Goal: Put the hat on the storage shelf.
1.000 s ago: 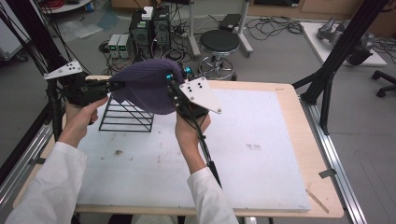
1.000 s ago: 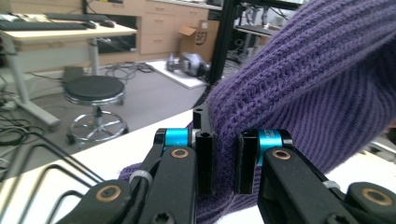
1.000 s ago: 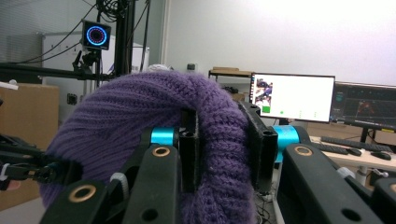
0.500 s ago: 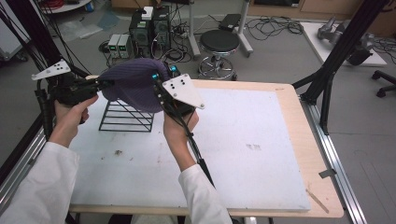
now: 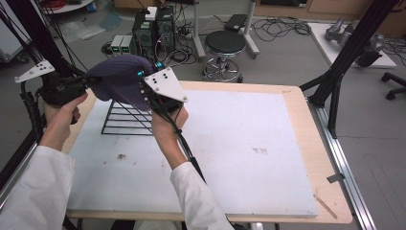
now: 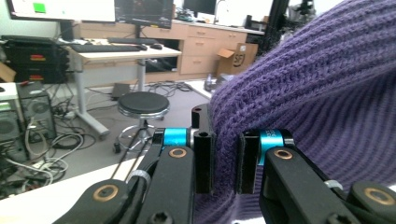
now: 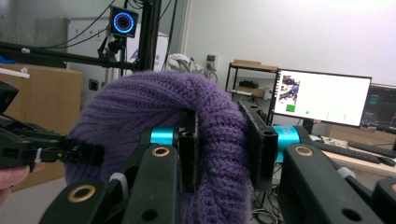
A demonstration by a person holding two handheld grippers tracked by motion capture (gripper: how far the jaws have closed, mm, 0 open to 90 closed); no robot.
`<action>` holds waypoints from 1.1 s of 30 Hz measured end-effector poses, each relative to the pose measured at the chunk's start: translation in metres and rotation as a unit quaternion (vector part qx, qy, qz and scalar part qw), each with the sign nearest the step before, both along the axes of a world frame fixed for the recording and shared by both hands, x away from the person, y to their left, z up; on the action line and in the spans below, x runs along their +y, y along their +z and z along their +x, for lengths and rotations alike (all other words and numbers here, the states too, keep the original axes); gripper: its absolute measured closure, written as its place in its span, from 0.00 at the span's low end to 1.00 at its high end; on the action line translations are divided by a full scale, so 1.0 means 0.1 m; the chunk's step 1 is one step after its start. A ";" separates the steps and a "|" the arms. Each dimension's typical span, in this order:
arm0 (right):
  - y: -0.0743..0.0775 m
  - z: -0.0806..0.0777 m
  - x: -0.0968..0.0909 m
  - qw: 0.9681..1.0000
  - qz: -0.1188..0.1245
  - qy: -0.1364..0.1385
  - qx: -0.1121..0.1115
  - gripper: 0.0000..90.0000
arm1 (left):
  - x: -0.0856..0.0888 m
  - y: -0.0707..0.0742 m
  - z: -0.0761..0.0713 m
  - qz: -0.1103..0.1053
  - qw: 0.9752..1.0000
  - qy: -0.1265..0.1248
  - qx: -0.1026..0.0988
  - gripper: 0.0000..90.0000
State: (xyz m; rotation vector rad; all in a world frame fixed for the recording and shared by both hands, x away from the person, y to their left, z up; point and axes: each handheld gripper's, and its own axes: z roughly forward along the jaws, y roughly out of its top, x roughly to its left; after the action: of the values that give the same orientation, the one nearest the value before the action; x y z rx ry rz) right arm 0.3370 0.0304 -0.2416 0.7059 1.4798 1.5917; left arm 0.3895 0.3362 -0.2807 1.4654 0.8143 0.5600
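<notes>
High view shows a purple knit beanie held up in the air above the far left part of the bench, over a black wire rack that stands on the white mat. The left gripper pinches the hat's left edge, its fingers nearly together with a fold of ribbed knit squeezed between them, as the left gripper view makes plain. The right gripper clamps the hat's right side; in the right gripper view its fingers press a thick roll of the brim. Each hand comes out of a white sleeve. Beyond the bench stands a round stool on the floor.
</notes>
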 end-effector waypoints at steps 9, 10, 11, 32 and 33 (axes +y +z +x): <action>-0.08 0.11 0.13 1.000 -0.020 -0.002 0.013 0.78 | 0.10 -0.28 0.02 0.002 0.999 -0.003 0.033 0.90; -0.09 0.13 0.15 1.000 -0.025 -0.003 0.015 0.78 | 0.12 -0.32 0.01 0.000 0.999 -0.001 0.035 0.90; -0.11 0.15 0.17 0.999 -0.029 -0.003 0.017 0.78 | 0.12 -0.32 0.01 0.000 0.999 -0.001 0.035 0.90; -0.38 0.37 0.41 1.000 -0.012 0.017 0.023 0.78 | 0.24 -0.79 0.01 -0.022 0.998 0.013 0.050 0.90; -0.39 0.38 0.41 0.999 -0.010 0.018 0.024 0.78 | 0.24 -0.80 0.01 -0.018 0.998 0.015 0.050 0.90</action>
State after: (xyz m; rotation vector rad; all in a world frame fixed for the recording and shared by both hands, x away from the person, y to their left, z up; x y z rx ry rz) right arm 0.3751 0.0715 -0.2804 0.7150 1.5495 1.5957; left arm 0.3901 0.3601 -0.3604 1.4591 0.9218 0.4934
